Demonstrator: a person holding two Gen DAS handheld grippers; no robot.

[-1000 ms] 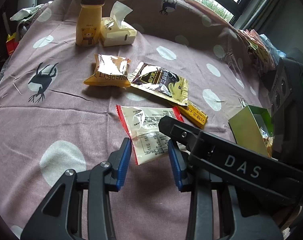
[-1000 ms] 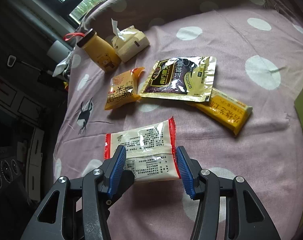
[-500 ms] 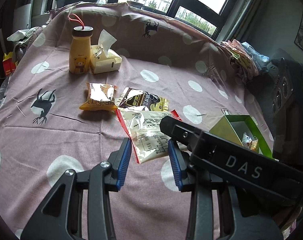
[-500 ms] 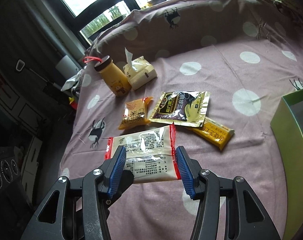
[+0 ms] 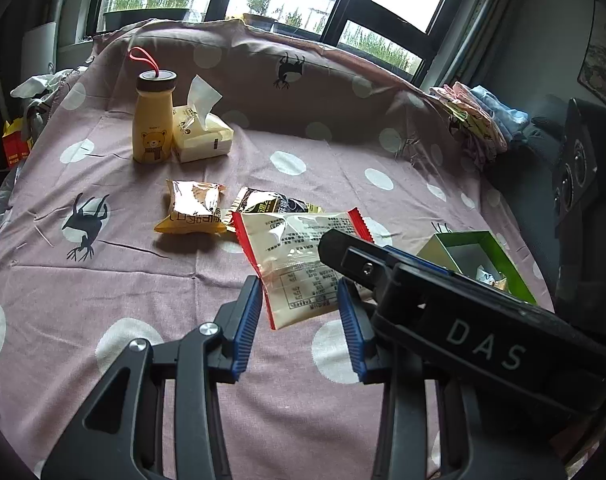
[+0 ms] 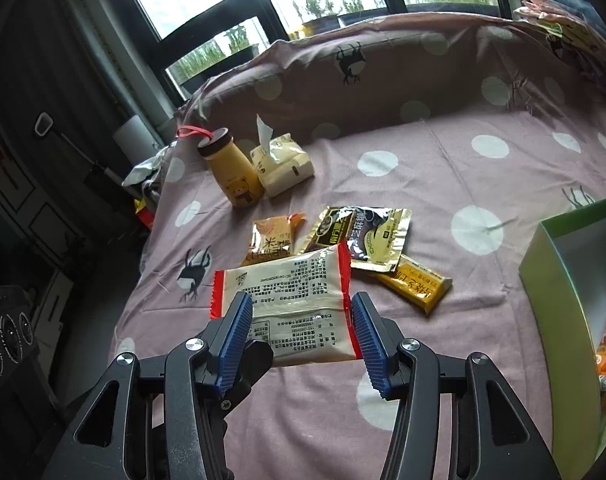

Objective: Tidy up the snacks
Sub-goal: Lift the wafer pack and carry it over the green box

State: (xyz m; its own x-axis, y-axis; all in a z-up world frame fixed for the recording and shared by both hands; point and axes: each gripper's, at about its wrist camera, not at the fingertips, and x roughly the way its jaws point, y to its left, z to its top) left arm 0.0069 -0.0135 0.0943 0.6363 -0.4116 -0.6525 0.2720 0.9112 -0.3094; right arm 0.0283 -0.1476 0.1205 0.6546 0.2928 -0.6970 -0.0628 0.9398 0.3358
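Note:
A cream snack packet with red ends (image 5: 287, 240) (image 6: 291, 276) hangs above the spotted cloth, held from two sides. My left gripper (image 5: 298, 292) is shut on its near end, the blue pads touching both edges. Across the packet's width my right gripper (image 6: 301, 304) is shut too, and its black body crosses the left wrist view. On the cloth behind lie an orange packet (image 5: 195, 212) (image 6: 269, 240), a dark sachet (image 5: 271, 204) (image 6: 367, 236) and a yellow bar (image 6: 417, 284). A green box (image 5: 503, 256) (image 6: 543, 264) with snacks inside stands at the right.
A yellow bear bottle (image 5: 153, 128) and a tissue pack (image 5: 201, 136) stand at the back left. Folded clothes (image 5: 475, 120) lie at the far right edge. A black device (image 5: 579, 168) stands to the right, beyond the cloth. The cloth drops off at the left.
Both grippers have risen together and lifted the red-ended packet off the cloth. Both views have tilted up, showing more of the windows and the green box.

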